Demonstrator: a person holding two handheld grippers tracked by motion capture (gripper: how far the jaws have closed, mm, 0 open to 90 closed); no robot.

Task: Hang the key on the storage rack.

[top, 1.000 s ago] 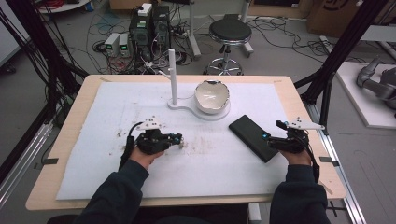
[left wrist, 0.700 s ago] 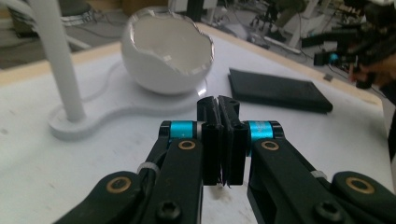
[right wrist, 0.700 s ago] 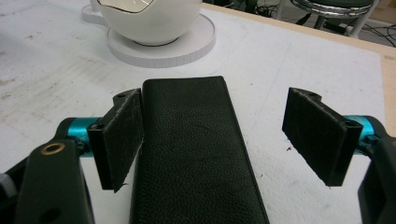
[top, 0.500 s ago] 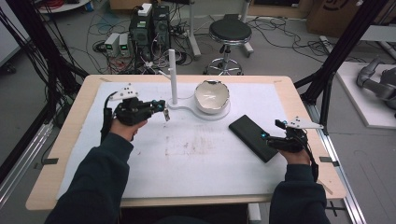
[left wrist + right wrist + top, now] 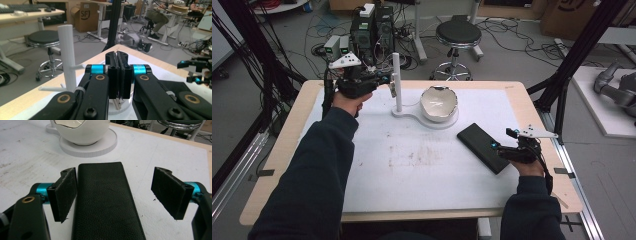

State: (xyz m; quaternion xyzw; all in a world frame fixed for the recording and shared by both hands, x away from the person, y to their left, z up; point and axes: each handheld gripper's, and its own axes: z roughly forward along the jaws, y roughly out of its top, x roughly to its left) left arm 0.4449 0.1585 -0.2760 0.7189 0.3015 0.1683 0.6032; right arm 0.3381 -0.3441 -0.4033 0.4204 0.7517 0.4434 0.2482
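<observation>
– Well, what have your left pads got?

– I've got the left gripper (image 5: 117, 53) clenched tight, jaws flat together, with a small key (image 5: 117, 104) pinched between them and hanging out below. Just past the tips, at their 10 o'clock in the left gripper view, stands the white post (image 5: 67, 50) with its little pegs.

– Different from a second ago?

– Yes. Back then that hand sat low on the white mat (image 5: 377, 175), around the post's 7 o'clock. Now I see it lifted to the post's 9 o'clock in the high view, with the key still gripped.

– And the right?

– I have the right gripper (image 5: 117, 185) released, jaws wide either side of the black wallet (image 5: 105, 200); one pad sits just beside its edge, the other well apart. It hasn't shifted. The wallet lies flat at the bowl's (image 5: 439, 102) 4 o'clock.
</observation>
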